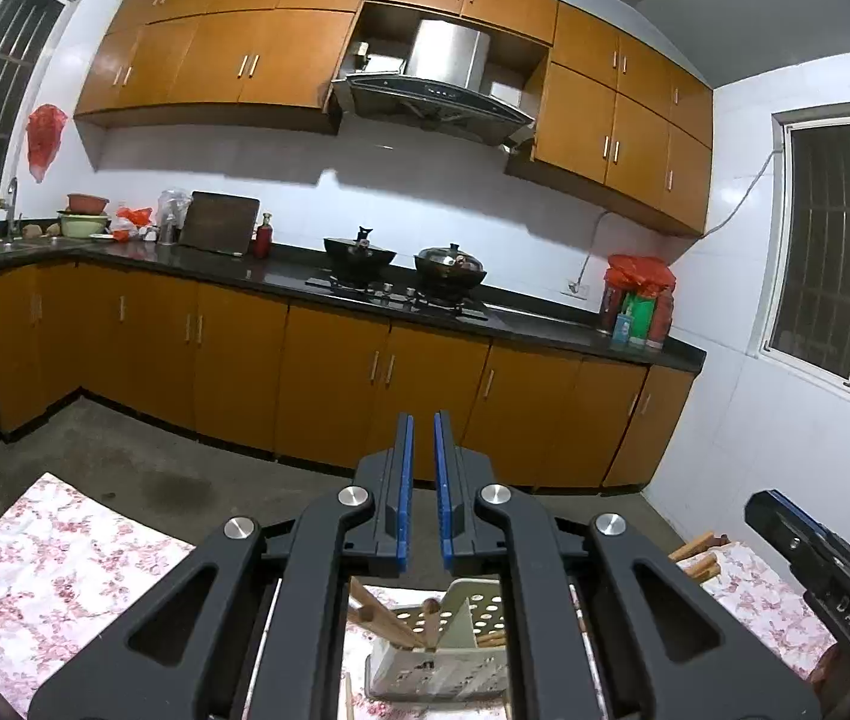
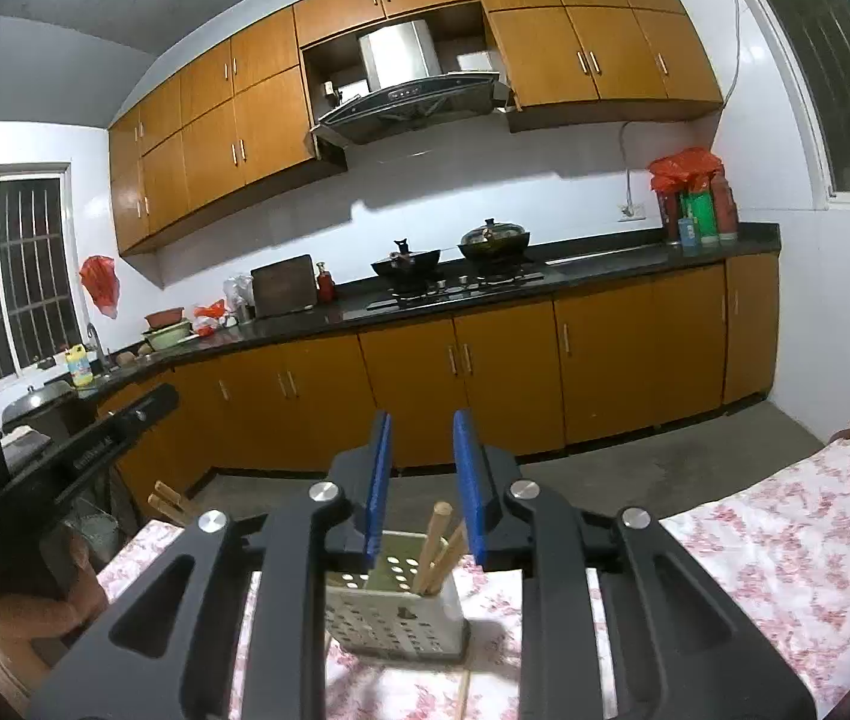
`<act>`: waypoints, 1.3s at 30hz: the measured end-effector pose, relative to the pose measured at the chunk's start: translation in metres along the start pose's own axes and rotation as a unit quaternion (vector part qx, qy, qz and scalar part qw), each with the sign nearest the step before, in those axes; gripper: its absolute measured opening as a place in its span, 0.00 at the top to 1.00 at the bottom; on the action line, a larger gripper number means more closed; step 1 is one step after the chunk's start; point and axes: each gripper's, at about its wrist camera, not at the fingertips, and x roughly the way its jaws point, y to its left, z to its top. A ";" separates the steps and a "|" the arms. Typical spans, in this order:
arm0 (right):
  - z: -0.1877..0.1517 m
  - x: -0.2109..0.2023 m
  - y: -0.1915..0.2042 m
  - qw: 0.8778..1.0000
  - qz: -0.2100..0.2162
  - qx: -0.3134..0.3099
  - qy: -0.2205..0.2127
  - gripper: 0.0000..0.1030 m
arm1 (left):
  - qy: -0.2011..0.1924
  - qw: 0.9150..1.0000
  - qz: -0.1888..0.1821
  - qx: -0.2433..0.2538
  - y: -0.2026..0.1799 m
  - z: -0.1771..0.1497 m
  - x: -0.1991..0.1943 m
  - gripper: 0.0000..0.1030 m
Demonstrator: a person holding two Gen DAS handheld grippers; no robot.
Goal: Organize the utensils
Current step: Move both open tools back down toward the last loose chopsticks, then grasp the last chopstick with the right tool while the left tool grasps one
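**Ana:** Black linkage of the right gripper [image 2: 422, 438] fills the near view; its blue pads stand a little apart with nothing between them. Past it lies the table [image 2: 784, 540] under its pink floral cloth, and on that the perforated utensil holder [image 2: 389, 606], upright, with several chopsticks [image 2: 433, 546] leaning in its right side.

**Ben:** And the left gripper [image 1: 423, 438]?

**Ana:** Pads all but pressed together, only a sliver of a gap, pinching nothing. Both point out toward the kitchen counter [image 1: 281, 276], well above the holder.

**Ben:** So how should the step go?

**Ana:** My guess is more sticks need collecting. A few wooden ends [image 2: 167, 501] poke past the table's far edge in the right view. I'd widen the jaws first, come down along the length of a stick, pinch near its middle, then lower it tip-first into the holder without knocking the ones that lean there.

**Ben:** What can't you make out?

**Ana:** The holder's lower part is hidden behind the linkage in both views. A thin stick [image 2: 463, 693] on the cloth is cut off at the bottom. How many chopsticks are loose, I cannot tell.
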 end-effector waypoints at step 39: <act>-0.230 0.014 0.003 0.939 -0.022 -0.030 0.342 0.73 | 0.261 0.963 0.056 0.035 0.061 -0.191 -0.032 0.72</act>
